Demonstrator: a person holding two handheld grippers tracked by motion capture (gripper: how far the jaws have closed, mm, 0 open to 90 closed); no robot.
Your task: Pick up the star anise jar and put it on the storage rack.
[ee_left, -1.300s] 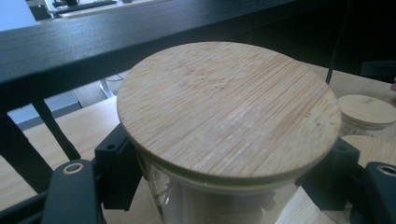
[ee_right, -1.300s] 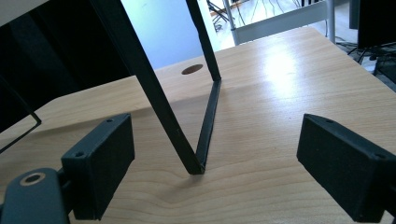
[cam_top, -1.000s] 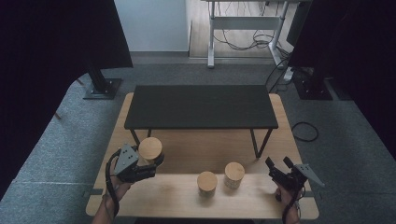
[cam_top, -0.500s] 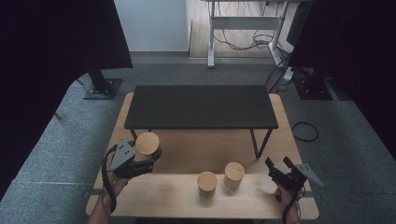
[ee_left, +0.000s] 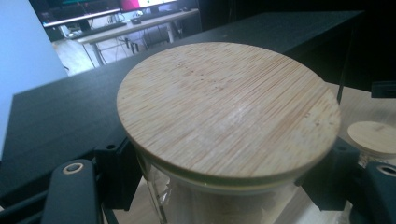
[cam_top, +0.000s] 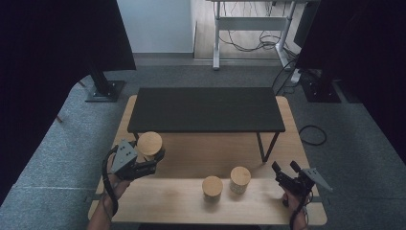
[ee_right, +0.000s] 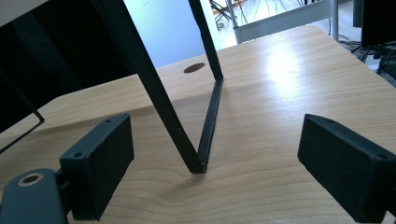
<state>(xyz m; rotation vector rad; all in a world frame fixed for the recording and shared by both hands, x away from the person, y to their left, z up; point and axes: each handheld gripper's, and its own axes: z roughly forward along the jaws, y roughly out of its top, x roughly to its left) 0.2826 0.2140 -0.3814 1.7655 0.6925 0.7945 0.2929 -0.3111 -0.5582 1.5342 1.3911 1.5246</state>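
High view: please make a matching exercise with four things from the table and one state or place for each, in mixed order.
Things:
1. left gripper
2. right gripper
3. held jar
4. black shelf

States:
a. open, nothing between the jaws
b. lifted off the tabletop
c. stands on the wooden table, top bare
d. shut on a jar with a wooden lid

Pairs: 1-d, 2-a, 3-b, 4-c

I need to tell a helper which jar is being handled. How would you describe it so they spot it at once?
Start at the wooden table with the black shelf on it. At the table's front left, the left gripper clamps a clear jar with a round bamboo lid. Unlike the two similar jars standing at the front middle, it is held.
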